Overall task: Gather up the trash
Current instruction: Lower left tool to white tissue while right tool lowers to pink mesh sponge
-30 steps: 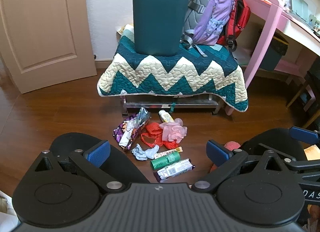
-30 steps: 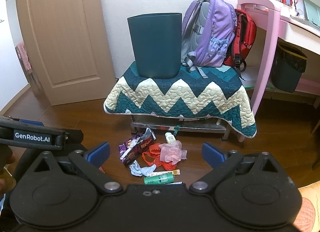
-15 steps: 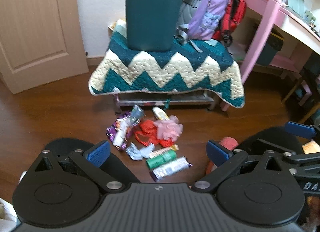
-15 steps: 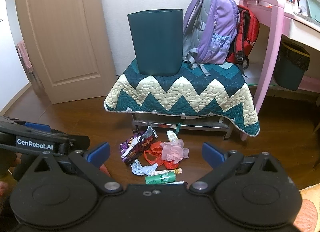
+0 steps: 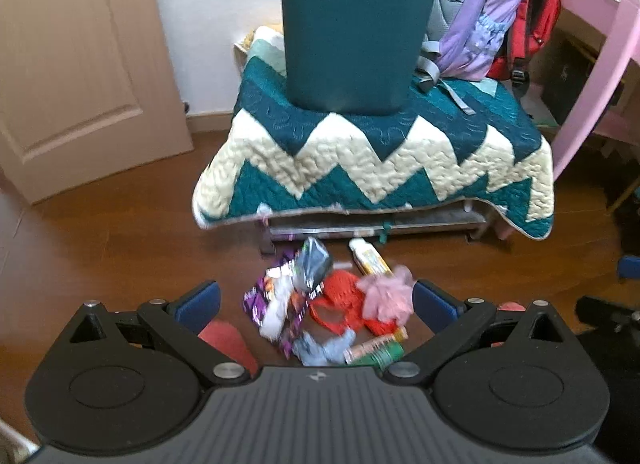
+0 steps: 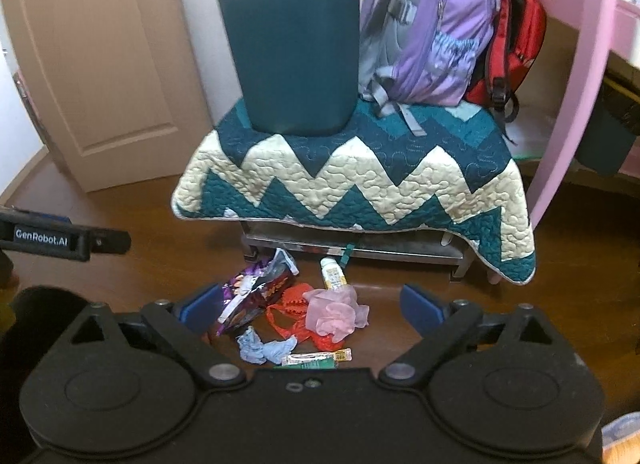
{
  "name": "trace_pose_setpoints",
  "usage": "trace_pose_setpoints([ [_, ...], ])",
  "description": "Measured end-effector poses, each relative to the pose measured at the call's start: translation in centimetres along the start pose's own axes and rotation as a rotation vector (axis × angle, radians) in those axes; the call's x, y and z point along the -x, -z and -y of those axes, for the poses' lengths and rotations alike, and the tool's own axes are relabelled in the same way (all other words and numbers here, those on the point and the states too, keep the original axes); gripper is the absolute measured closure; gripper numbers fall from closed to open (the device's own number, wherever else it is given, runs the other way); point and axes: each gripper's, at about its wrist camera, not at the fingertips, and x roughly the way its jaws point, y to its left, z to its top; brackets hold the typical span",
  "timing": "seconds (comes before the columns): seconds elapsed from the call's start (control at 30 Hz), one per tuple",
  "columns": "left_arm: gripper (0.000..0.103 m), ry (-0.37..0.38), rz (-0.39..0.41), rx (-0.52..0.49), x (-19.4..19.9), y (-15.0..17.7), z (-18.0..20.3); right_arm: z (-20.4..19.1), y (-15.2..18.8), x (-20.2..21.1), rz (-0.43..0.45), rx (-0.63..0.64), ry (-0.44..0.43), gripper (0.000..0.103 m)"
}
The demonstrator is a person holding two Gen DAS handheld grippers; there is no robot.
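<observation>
Blue-padded left gripper (image 5: pixel 316 298) and right gripper (image 6: pixel 312 304) both stand wide open, empty, aimed down at the trash pile (image 6: pixel 288 316) on the wooden floor (image 6: pixel 140 232), apparently to pick a first item. Beyond it, the teal bin (image 6: pixel 292 60) waits on the quilted worktop (image 6: pixel 352 184), likely the drop point. Legible writing: "GenRobot.AI" on the left unit; wrapper print unreadable.

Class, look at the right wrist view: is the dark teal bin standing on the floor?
No, the dark teal bin stands upright on the zigzag quilt.
</observation>
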Motion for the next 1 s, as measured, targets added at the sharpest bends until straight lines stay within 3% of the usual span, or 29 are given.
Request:
trace_pose_setpoints([
  [0.23, 0.000, 0.032, -0.052, -0.096, -8.6, -4.3, -2.0, 1.0, -5.7, -7.5, -0.026, -0.009, 0.013, 0.008],
  [0.4, 0.000, 0.017, -0.106, -0.190, -15.7, -4.3, -3.8, 1.5, -7.1, -14.6, -0.076, -0.002, 0.021, 0.010],
  [0.7, 0.000, 0.031, -0.209, -0.310, -27.9, -1.1, -7.4, 1.8, -3.8, -26.8, -0.231, 0.018, -0.013, 0.013],
  [1.0, 0.001, 0.046, -0.338, -0.290, -38.6, 2.7, -9.0, 2.0, 1.9, -35.9, -0.355, 0.079, 0.000, 0.015],
])
